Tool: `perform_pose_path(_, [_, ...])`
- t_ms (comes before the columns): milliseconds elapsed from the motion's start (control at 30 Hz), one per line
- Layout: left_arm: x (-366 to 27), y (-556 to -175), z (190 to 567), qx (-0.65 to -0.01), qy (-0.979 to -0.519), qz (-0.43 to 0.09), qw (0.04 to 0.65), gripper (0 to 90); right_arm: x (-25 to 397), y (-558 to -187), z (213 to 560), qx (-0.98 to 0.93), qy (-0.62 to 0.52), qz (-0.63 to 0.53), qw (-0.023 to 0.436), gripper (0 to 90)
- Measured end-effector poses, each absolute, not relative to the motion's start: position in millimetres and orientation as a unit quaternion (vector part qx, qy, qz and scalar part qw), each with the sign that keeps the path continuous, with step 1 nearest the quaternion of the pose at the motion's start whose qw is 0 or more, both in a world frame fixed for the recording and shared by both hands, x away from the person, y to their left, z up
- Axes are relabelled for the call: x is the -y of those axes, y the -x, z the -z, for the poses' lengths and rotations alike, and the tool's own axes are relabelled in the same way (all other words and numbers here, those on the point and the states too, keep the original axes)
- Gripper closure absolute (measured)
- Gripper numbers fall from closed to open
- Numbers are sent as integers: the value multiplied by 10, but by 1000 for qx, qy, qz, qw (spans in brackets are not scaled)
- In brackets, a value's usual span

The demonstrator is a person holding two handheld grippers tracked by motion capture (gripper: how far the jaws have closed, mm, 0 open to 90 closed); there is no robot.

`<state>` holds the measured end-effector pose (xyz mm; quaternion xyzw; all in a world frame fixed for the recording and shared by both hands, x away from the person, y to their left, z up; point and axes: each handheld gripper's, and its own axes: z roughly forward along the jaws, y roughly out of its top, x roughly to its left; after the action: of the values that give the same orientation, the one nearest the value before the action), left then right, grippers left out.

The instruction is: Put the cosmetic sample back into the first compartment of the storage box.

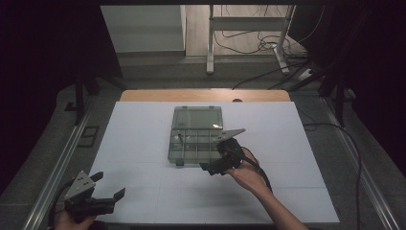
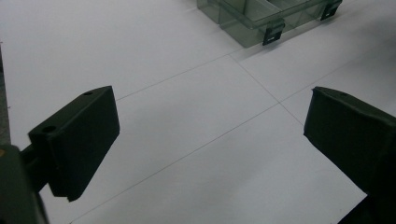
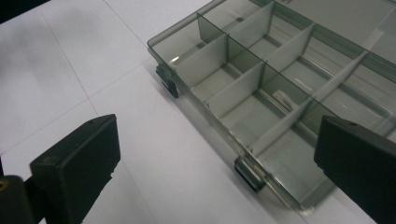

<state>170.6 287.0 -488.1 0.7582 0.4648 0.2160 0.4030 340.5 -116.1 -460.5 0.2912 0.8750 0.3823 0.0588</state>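
Clear plastic makes this compartment box point(image 1: 196, 136) light, stiff and slick, so your pads may skate on its walls. It lies open mid-table on the white mat point(image 1: 143, 139), lid point(image 1: 197, 118) folded back on the far side. Your right gripper point(image 1: 221, 155) hangs at its near right corner, jaws wide, holding nothing. Your left gripper point(image 1: 109, 186) waits well apart, jaws wide and empty too. Take the box by its front wall beside a latch point(image 3: 249, 172), not the thin dividers point(image 3: 233, 88).
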Motion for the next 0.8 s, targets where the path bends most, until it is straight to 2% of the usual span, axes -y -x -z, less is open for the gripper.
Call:
perform_pose_path(333, [-2868,-1707,4881,-465,-759,-217,402,39,1358,-3301,4600,-876,-293,-376,67,3])
perform_pose_path(600, [-2867,-1707,4882,-466,-758,-217,401,39,1540,-3213,4572,-876,-302,-371,56,4])
perform_pose_path(800, [-2866,-1708,4881,-466,-759,-217,400,39,1731,-3103,4535,-869,-310,-378,76,8])
